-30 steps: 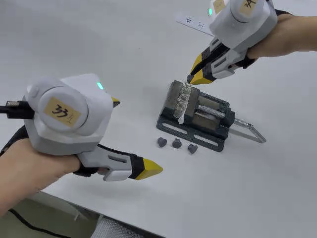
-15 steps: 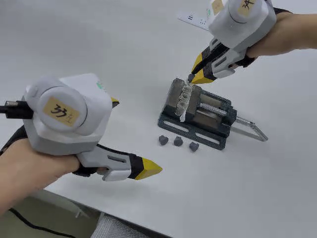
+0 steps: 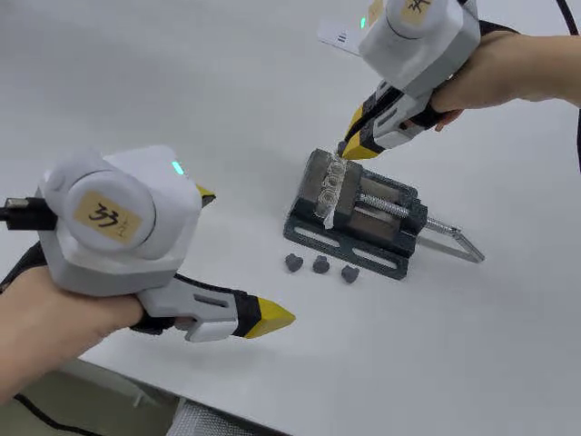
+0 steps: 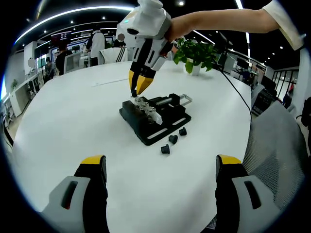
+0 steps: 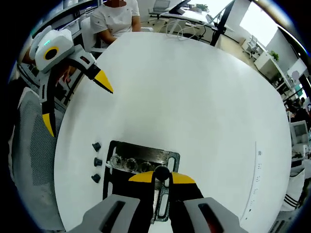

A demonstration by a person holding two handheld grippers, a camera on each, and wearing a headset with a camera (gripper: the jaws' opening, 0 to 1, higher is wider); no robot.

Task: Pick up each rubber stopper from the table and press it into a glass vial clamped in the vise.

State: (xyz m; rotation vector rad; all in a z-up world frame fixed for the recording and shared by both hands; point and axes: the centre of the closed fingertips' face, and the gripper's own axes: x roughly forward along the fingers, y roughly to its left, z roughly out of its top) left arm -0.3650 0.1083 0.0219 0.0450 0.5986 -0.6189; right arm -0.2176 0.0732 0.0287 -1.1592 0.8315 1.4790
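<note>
Jaws of the right gripper (image 5: 163, 178) pinch a small dark rubber stopper (image 5: 163, 173), now slightly lower over the clear glass vials (image 3: 331, 189) clamped in the black metal vise (image 3: 381, 238). Three loose stoppers (image 3: 320, 264) lie just beside the vise on the white tabletop (image 3: 182, 91). The left gripper (image 4: 160, 162) hovers spread, well apart from the vise.

The white table (image 3: 182, 91) carries a vise (image 3: 399, 218) and three loose stoppers (image 3: 320, 264).

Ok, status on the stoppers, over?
Right tool shut on a stopper, at the far end of the vial row in the vise. Left tool open, off to the side. Three stoppers on the table; nothing blocking.
</note>
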